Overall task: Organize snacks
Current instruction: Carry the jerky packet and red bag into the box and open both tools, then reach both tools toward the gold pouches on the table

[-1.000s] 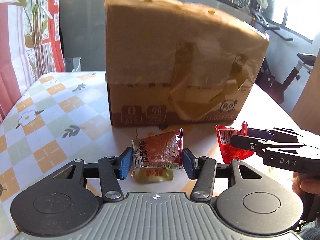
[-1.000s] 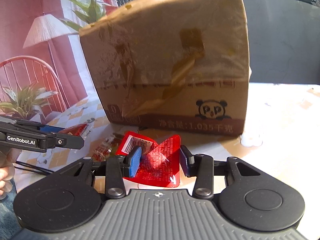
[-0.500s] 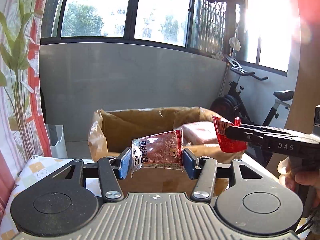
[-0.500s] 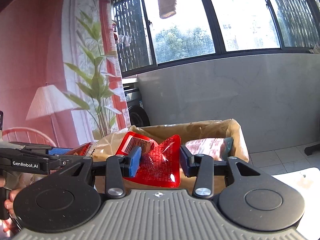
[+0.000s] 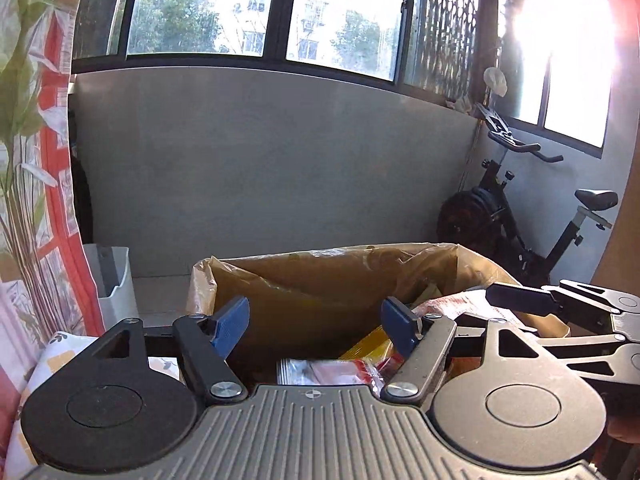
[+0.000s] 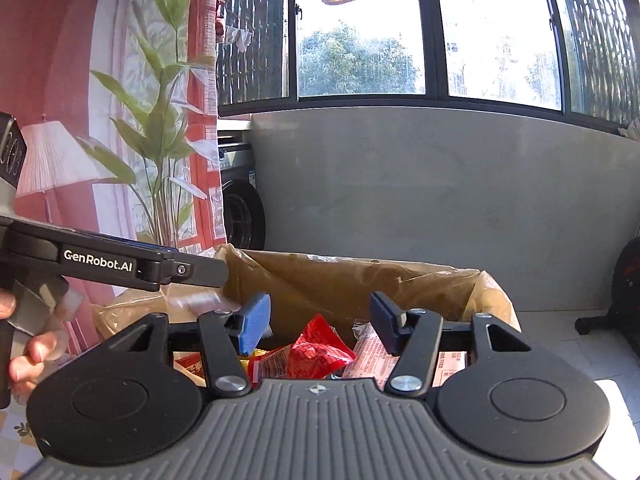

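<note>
An open cardboard box [image 5: 320, 280] lined with brown plastic stands in front of me; it also shows in the right wrist view [image 6: 360, 280]. My left gripper [image 5: 316, 322] is open and empty above the box's opening. A clear snack packet [image 5: 324, 372] lies in the box below it. My right gripper [image 6: 320, 322] is open and empty over the box. A red snack packet [image 6: 316, 350] lies just below it among several other packets. The right gripper also shows at the right of the left wrist view [image 5: 520, 300].
A tablecloth with orange checks [image 5: 52, 360] covers the table under the box. A white bin [image 5: 114, 284] stands behind on the floor at left. An exercise bike [image 5: 540, 220] stands at back right. A plant [image 6: 160, 128] and a washing machine [image 6: 240, 216] are at left.
Both grippers have opened over the box. The clear packet has left the left gripper and the red packet has left the right gripper; both now lie in the box.
</note>
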A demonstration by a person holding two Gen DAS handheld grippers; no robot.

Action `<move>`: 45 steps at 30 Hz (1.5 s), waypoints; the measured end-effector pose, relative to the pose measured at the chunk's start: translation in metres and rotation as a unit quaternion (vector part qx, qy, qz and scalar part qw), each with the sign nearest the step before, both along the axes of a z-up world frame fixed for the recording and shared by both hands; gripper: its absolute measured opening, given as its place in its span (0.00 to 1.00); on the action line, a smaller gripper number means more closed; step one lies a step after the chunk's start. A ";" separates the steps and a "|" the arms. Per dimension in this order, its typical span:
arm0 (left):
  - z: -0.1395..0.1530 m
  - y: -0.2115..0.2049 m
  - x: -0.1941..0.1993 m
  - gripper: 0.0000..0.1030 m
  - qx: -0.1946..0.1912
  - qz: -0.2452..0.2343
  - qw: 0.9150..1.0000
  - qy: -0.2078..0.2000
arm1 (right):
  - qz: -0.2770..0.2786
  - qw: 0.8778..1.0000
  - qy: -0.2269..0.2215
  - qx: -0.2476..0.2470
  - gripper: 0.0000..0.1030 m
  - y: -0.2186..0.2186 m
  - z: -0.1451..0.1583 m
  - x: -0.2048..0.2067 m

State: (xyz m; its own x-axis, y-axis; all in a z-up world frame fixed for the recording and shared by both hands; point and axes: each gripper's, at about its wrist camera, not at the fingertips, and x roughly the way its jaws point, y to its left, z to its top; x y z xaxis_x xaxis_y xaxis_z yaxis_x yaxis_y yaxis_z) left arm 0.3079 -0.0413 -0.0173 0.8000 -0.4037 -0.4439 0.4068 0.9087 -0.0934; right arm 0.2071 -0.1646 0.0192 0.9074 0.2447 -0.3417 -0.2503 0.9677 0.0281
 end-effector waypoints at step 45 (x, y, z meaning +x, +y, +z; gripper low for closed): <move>-0.149 0.121 -0.078 0.55 -0.030 -0.037 0.979 0.199 | 0.121 0.956 0.253 -0.089 0.73 0.100 -0.167 -0.072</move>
